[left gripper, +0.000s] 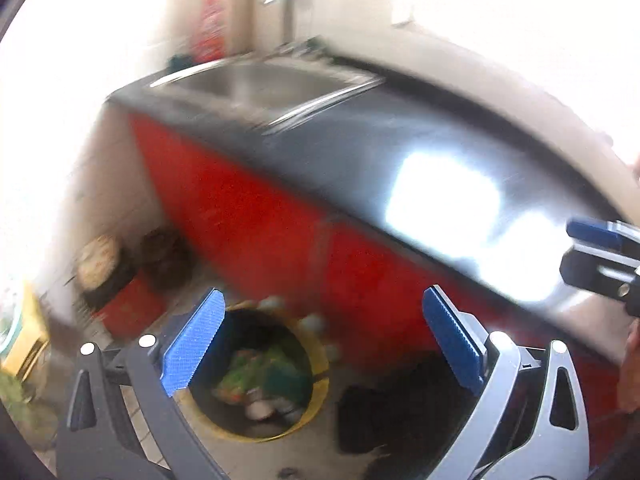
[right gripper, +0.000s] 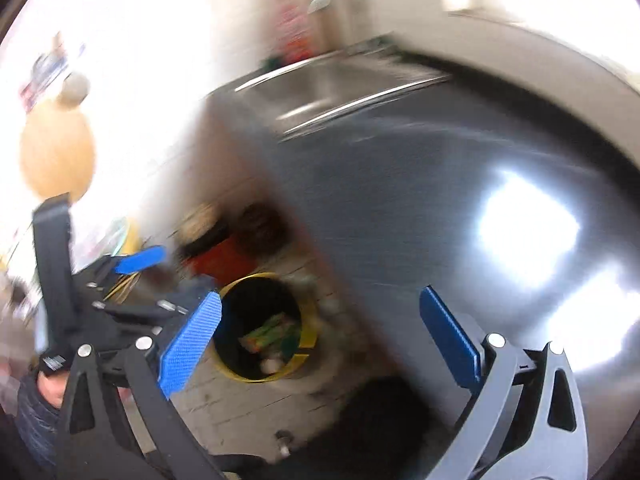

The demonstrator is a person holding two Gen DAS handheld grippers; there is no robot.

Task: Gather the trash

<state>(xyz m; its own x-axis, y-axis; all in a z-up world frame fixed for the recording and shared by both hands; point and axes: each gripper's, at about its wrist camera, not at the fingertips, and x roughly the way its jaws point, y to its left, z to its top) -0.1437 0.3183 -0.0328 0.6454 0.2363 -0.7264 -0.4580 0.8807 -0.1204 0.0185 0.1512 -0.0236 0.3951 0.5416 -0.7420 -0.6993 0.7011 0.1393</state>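
Left wrist view: left gripper is hanging spread and empty over the bin | right gripper likewise released, holding nothing | trash is lying inside on the floor by the red cabinet | likely light, crumply wrappers; pinch an edge.

Counter: runs from far left to near right in both wrist views. Sink: set into the counter at its far end; tap behind it. Cabinet front: below the counter edge. Bin: on the floor before the cabinet front, just beside the counter's near face. Trash: inside the bin. Blurred containers: on the floor beyond the bin, toward the sink end.
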